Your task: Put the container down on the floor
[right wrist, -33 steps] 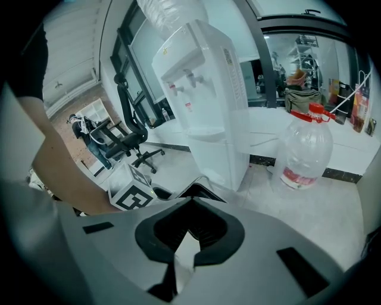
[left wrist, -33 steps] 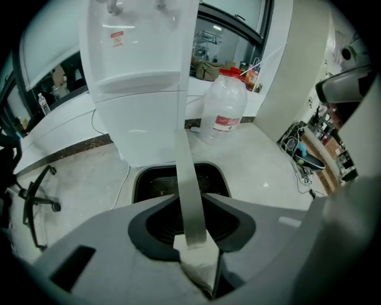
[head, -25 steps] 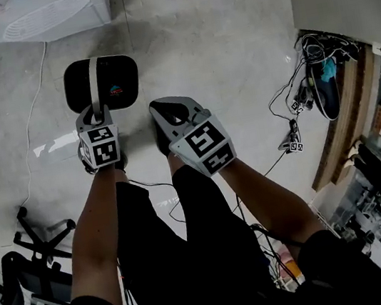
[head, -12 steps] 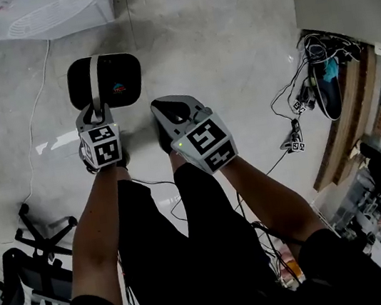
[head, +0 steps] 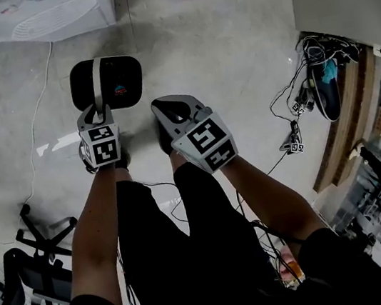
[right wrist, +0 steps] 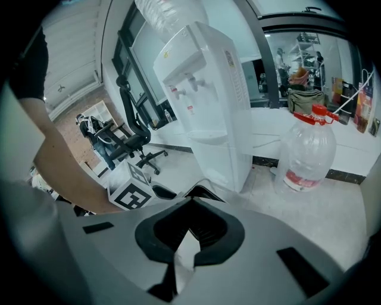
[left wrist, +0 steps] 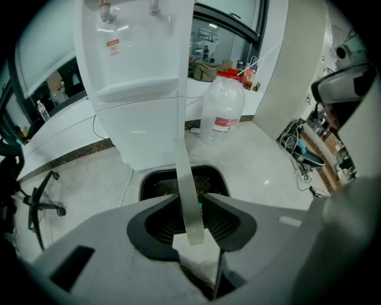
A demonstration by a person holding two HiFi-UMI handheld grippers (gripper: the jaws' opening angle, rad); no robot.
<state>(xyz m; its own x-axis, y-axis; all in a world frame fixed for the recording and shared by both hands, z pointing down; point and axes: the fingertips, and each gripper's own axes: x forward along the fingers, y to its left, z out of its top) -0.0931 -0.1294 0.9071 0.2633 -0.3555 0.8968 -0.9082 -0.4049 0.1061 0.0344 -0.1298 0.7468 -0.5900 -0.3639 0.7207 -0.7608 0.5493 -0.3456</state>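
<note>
Head view, looking steeply down: a person's two bare forearms reach forward, each hand holding a claw. A black container (head: pixel 120 76) with rounded corners sits low on the pale floor (head: pixel 234 68), seemingly resting there, just below the base of a white water dispenser (head: pixel 31 19). A grey handle (head: pixel 95 81) arches across the container's top. The left claw (head: pixel 100 116) meets the near end of that handle. The right claw (head: pixel 170 104) hangs just beside it, apart from the container. A tangle of cables (head: pixel 298 101) lies well off to the right, and an office chair's base (head: pixel 42 238) is at lower left.

Left gripper view: the handle stands as a narrow grey band between the dark jaws, and the tips press against its two edges. The jaws have just closed a touch further on it. The container's black rim shows just past the tips, against the floor. Behind it stand the dispenser and a large clear water bottle (left wrist: pixel 223 110) with a red cap.

Right gripper view: the jaw tips meet, with nothing between them. The left claw's marker cube (right wrist: pixel 134 190) is at the left.
</note>
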